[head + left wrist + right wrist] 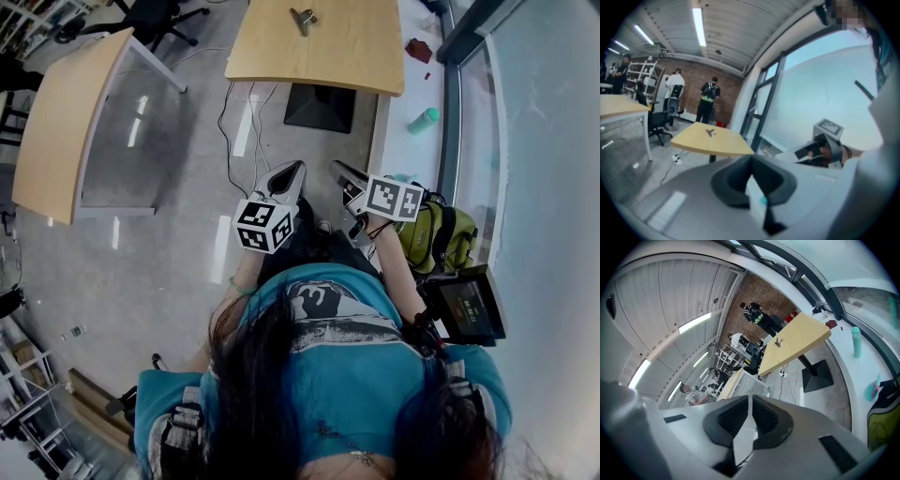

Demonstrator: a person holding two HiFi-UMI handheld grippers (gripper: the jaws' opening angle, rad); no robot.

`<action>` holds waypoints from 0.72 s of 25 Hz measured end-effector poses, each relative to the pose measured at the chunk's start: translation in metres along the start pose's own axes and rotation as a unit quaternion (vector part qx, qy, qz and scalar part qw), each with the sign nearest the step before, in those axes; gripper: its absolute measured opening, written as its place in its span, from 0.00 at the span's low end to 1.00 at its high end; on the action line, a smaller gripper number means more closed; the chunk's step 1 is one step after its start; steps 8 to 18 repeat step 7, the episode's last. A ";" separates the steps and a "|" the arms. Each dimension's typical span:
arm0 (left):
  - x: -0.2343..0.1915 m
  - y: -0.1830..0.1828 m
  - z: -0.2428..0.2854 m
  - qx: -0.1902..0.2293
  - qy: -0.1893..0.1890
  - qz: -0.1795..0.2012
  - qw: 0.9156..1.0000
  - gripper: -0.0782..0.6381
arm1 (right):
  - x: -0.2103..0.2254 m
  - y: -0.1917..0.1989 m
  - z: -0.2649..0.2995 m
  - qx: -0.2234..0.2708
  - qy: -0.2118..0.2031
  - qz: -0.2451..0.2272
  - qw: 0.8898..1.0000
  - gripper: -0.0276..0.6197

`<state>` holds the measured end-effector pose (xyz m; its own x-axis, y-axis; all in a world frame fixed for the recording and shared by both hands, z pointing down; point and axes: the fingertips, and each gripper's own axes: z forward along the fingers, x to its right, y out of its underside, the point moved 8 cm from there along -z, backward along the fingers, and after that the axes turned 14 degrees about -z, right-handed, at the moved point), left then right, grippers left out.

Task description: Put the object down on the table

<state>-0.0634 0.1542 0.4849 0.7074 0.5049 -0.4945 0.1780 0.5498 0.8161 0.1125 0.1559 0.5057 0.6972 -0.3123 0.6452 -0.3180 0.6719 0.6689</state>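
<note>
A small metal clip-like object (pixel 302 19) lies on the far wooden table (pixel 356 56); it also shows as a dark speck (pixel 710 132) in the left gripper view and as an object (pixel 777 341) on the table (pixel 797 341) in the right gripper view. My left gripper (pixel 289 175) and right gripper (pixel 343 172) are held close to the body, well short of the table, over the floor. The left gripper (pixel 751 160) has its jaws together with nothing between them. The right gripper (pixel 751 398) is likewise shut and empty.
A second wooden table (pixel 66 122) stands at the left, an office chair (pixel 155 19) behind it. The near table's black base (pixel 321 106) and cables sit on the floor. A teal bottle (pixel 424 120), green backpack (pixel 441 234) and screen (pixel 469 309) line the window side. People (pixel 709 101) stand far back.
</note>
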 end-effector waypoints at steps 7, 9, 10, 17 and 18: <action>0.000 0.001 0.000 0.000 -0.001 0.000 1.000 0.11 | 0.000 0.001 0.000 -0.003 0.001 0.000 1.000 0.10; 0.000 0.001 0.000 0.000 -0.001 0.000 1.000 0.11 | 0.000 0.001 0.000 -0.003 0.001 0.000 1.000 0.10; 0.000 0.001 0.000 0.000 -0.001 0.000 1.000 0.11 | 0.000 0.001 0.000 -0.003 0.001 0.000 1.000 0.10; 0.000 0.001 0.000 0.000 -0.001 0.000 1.000 0.11 | 0.000 0.001 0.000 -0.003 0.001 0.000 1.000 0.10; 0.000 0.001 0.000 0.000 -0.001 0.000 1.000 0.11 | 0.000 0.001 0.000 -0.003 0.001 0.000 1.000 0.10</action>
